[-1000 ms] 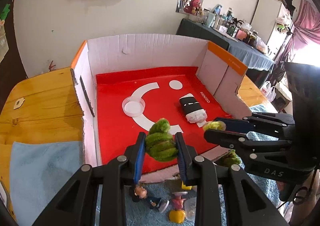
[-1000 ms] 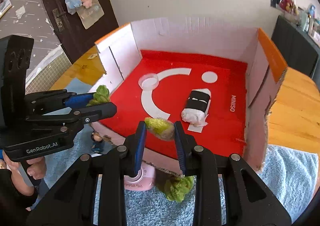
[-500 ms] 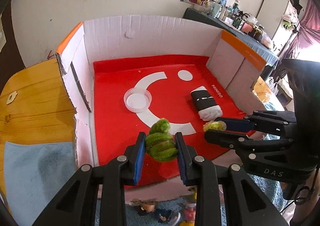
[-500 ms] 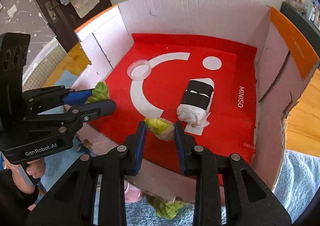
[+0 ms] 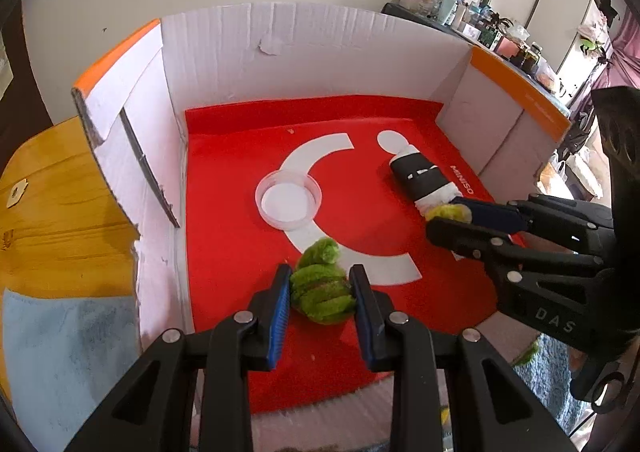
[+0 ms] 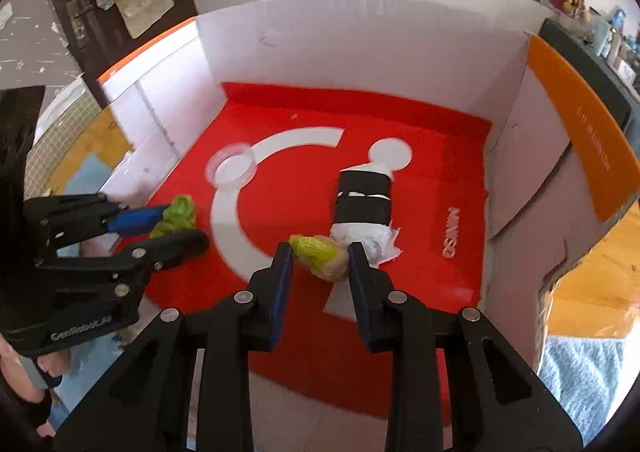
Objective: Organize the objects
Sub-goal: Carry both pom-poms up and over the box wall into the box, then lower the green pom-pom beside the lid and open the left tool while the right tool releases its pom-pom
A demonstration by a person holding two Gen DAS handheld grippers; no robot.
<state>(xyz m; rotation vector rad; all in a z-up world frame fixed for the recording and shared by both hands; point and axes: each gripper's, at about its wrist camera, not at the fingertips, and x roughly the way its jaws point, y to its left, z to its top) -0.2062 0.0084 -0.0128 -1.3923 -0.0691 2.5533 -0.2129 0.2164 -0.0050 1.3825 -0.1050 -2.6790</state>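
Note:
My left gripper (image 5: 320, 294) is shut on a fuzzy green plush toy (image 5: 322, 292) and hangs over the front of the red floor of an open cardboard box (image 5: 224, 155). In the right wrist view the same left gripper (image 6: 180, 223) shows at the left with the green plush toy (image 6: 178, 213). My right gripper (image 6: 320, 256) is shut on a yellow-green plush piece (image 6: 320, 252), just in front of a black-and-white wrapped roll (image 6: 364, 203). The left wrist view shows that right gripper (image 5: 448, 217) at the right, its yellow-green plush piece (image 5: 446, 211) next to the wrapped roll (image 5: 424, 179).
A clear round lid (image 5: 288, 197) lies on the red floor, left of the roll. The box's white walls (image 6: 360, 51) and orange flaps (image 6: 580, 123) stand around both grippers. A wooden table (image 5: 52, 203) with a blue towel (image 5: 68, 352) lies to the left.
Both grippers have moved forward and down over the box's front edge, deeper above the red floor. Each still holds its plush piece. The small figures on the towel have dropped out of view.

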